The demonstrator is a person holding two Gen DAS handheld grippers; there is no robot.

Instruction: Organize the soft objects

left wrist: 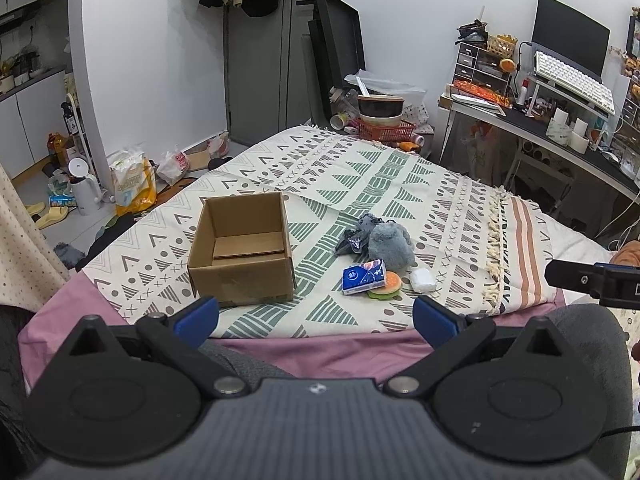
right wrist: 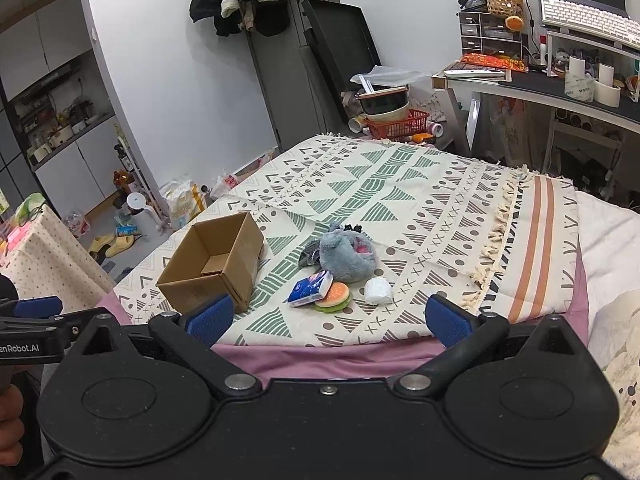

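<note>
An open, empty cardboard box (left wrist: 242,248) (right wrist: 214,264) stands on the patterned cloth (left wrist: 360,172) (right wrist: 420,184) on the bed. To its right lies a small pile: a grey plush toy (left wrist: 390,246) (right wrist: 346,254), a dark blue-grey cloth item (left wrist: 354,238) (right wrist: 310,256), a blue tissue pack (left wrist: 363,277) (right wrist: 310,289), a burger-shaped toy (left wrist: 386,286) (right wrist: 335,297) and a white soft roll (left wrist: 423,280) (right wrist: 378,291). My left gripper (left wrist: 316,316) is open and empty, at the bed's near edge. My right gripper (right wrist: 328,320) is open and empty, also short of the pile.
The cloth's tasselled edge (left wrist: 494,240) (right wrist: 500,240) runs to the right of the pile. A cluttered desk (left wrist: 560,120) stands at the right, a red basket with bowls (left wrist: 384,124) beyond the bed, bags and slippers on the floor at left (left wrist: 132,184).
</note>
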